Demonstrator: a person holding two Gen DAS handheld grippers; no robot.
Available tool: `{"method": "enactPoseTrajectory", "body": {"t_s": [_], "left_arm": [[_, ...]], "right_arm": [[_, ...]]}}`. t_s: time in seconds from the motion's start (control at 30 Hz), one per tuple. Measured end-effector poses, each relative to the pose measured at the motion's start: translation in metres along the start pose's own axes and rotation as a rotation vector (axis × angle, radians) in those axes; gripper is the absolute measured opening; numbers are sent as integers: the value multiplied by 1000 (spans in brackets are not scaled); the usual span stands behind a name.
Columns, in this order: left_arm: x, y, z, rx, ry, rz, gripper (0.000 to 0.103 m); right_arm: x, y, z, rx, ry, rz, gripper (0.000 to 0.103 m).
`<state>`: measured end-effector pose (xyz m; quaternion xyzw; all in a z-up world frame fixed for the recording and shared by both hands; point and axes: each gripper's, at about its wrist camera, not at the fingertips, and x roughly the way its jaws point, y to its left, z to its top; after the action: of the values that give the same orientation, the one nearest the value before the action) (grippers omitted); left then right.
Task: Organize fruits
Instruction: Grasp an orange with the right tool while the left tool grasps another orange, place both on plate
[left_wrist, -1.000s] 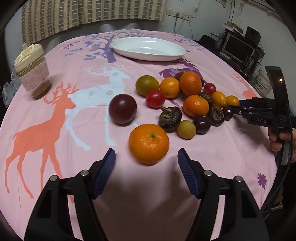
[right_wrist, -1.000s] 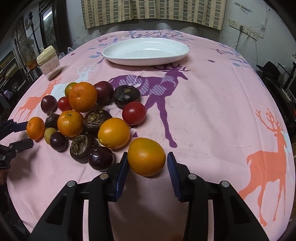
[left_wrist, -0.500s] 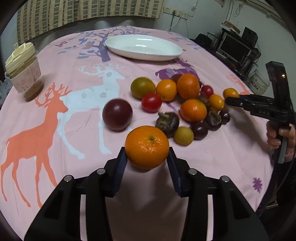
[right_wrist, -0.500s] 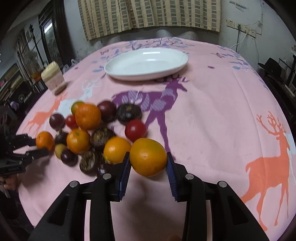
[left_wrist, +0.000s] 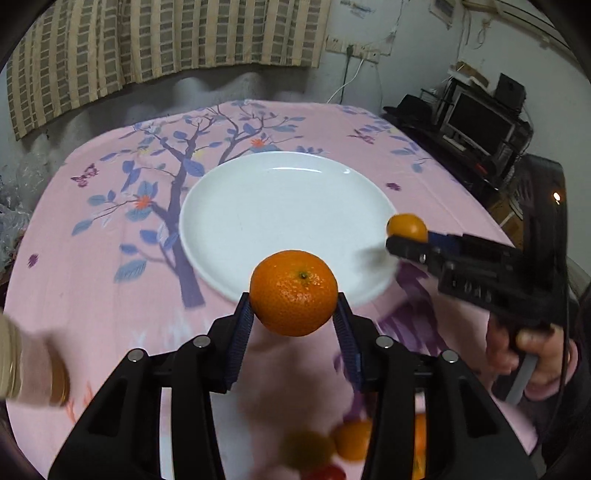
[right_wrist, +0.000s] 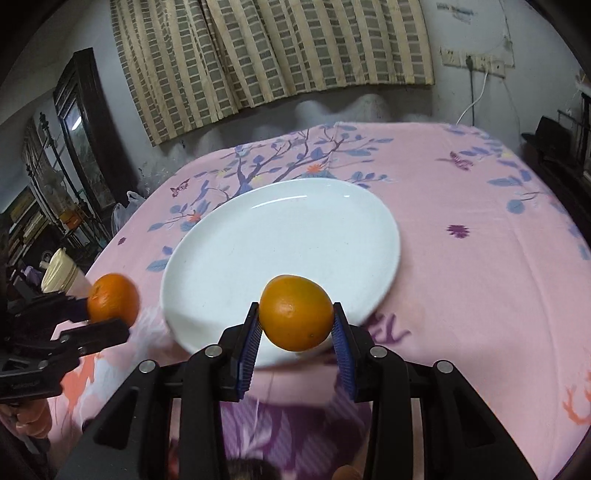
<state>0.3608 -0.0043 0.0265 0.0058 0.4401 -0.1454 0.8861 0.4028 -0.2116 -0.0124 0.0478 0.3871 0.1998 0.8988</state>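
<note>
Your left gripper (left_wrist: 294, 314): pads clamped on a dimpled tangerine (left_wrist: 293, 292), held above the white plate's (left_wrist: 258, 206) near rim. Your right gripper (right_wrist: 295, 334): pads clamped on a smooth orange (right_wrist: 296, 318), likewise over that rim. Plate contents: nothing, on pink tablecloth (right_wrist: 480, 258).

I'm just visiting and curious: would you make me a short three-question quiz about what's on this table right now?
1. True or false: the white plate already holds fruit.
2. What does the left hand-held gripper grip?
3. The right hand-held gripper holds its orange: A) over the plate's near rim, B) beside the curtain, C) on the cloth.

Key: 1 false; 2 a mandarin; 3 A.
</note>
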Motion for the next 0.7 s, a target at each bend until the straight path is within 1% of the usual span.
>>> {"method": "enactPoseTrajectory", "body": {"t_s": [0.1, 0.2, 0.33, 0.37, 0.4, 0.47, 0.5, 0.53, 0.6, 0.63, 0.7], "left_arm": [[36, 8, 20, -23, 56, 8, 44], [63, 9, 25, -17, 97, 27, 44], [78, 8, 27, -18, 118, 41, 44], [79, 9, 26, -21, 116, 50, 44], [76, 10, 25, -22, 111, 61, 45], [62, 10, 21, -16, 83, 65, 50], [51, 11, 18, -12, 60, 74, 57], [38, 11, 14, -9, 37, 82, 68], [11, 13, 1, -11, -8, 105, 79], [-2, 14, -7, -10, -25, 115, 82], [-24, 16, -25, -7, -46, 123, 83]], "right_arm": [[24, -3, 8, 9, 35, 7, 38], [39, -2, 11, -8, 60, 4, 38], [43, 0, 11, -40, 62, -21, 39], [43, 0, 10, -40, 70, -17, 42], [39, 1, 10, -36, 71, -9, 51], [24, 5, 8, -39, 53, 2, 61], [17, 8, 6, -47, 43, 6, 62], [8, 12, 4, -58, 36, 13, 62], [-13, 23, -7, -83, 32, 46, 70], [-20, 27, -12, -90, 33, 55, 72], [-40, 41, -30, -123, 34, 90, 73]]}}
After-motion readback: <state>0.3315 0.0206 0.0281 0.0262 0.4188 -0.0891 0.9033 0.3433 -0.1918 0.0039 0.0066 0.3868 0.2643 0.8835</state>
